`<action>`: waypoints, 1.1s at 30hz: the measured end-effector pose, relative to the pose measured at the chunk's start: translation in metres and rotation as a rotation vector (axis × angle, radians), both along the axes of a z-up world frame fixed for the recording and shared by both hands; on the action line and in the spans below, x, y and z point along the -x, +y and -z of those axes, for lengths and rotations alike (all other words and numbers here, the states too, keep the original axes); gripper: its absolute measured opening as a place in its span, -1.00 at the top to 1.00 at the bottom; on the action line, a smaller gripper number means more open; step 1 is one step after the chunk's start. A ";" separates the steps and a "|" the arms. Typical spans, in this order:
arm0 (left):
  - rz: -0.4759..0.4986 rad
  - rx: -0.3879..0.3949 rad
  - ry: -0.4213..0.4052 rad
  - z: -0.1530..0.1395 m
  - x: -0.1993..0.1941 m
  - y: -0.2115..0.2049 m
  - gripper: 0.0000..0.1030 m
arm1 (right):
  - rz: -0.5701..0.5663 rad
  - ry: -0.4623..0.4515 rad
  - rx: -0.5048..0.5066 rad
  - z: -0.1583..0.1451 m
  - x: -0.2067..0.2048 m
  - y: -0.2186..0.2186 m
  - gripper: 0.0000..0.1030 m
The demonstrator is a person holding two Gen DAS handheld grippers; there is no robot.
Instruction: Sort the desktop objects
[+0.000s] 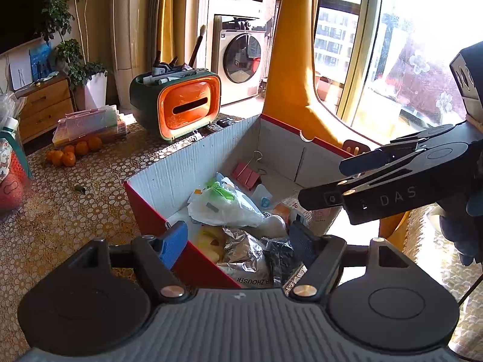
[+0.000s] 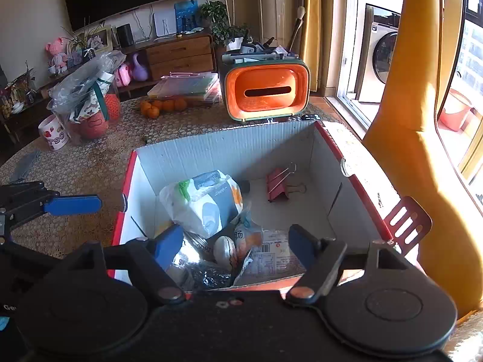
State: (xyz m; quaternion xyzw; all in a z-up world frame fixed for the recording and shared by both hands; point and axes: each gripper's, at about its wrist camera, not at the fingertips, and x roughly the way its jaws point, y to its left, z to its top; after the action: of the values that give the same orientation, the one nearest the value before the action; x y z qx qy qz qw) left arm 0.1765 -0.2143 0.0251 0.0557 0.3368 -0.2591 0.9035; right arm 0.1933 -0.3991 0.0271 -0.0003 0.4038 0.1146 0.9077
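Note:
A cardboard box (image 1: 193,163) with red outer sides stands on the table; it also shows in the right wrist view (image 2: 229,147). Inside lie a white plastic packet (image 1: 223,203) (image 2: 202,202), silver foil bags (image 1: 244,250), a printed packet (image 2: 271,259) and a pink binder clip (image 1: 246,175) (image 2: 277,185). My left gripper (image 1: 238,244) is open and empty above the box's near left corner. My right gripper (image 2: 235,246) is open and empty above the box's near edge. The right gripper (image 1: 320,181) also shows in the left wrist view, over the box's right side.
An orange and green desk organiser (image 1: 181,105) (image 2: 265,93) with pens stands behind the box. Oranges (image 1: 72,152) (image 2: 163,105) and flat plastic cases (image 1: 90,123) lie further back. A bag with red items (image 2: 87,102) and a mug (image 2: 54,134) stand at the left. A yellow chair (image 2: 422,150) stands right.

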 end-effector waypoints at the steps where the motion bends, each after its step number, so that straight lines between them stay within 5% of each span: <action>1: -0.002 0.001 -0.005 -0.001 0.003 0.001 -0.51 | -0.009 -0.006 -0.004 -0.002 0.004 0.003 -0.54; 15: -0.043 0.015 -0.012 -0.004 0.023 0.020 -0.99 | -0.045 -0.091 -0.033 -0.016 0.048 0.016 -0.72; 23: -0.095 0.017 -0.022 -0.007 0.025 0.030 -0.99 | -0.086 -0.194 -0.081 -0.026 0.071 0.015 -0.99; 33: -0.138 0.022 -0.050 -0.014 0.039 0.037 -0.99 | -0.067 -0.280 -0.070 -0.017 0.101 0.011 -0.99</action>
State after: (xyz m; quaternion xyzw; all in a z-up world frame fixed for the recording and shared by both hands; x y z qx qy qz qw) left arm 0.1378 -0.1776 0.0391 0.0286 0.3144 -0.1983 0.9279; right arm 0.0918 -0.3882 0.0437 0.0018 0.2686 0.1575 0.9503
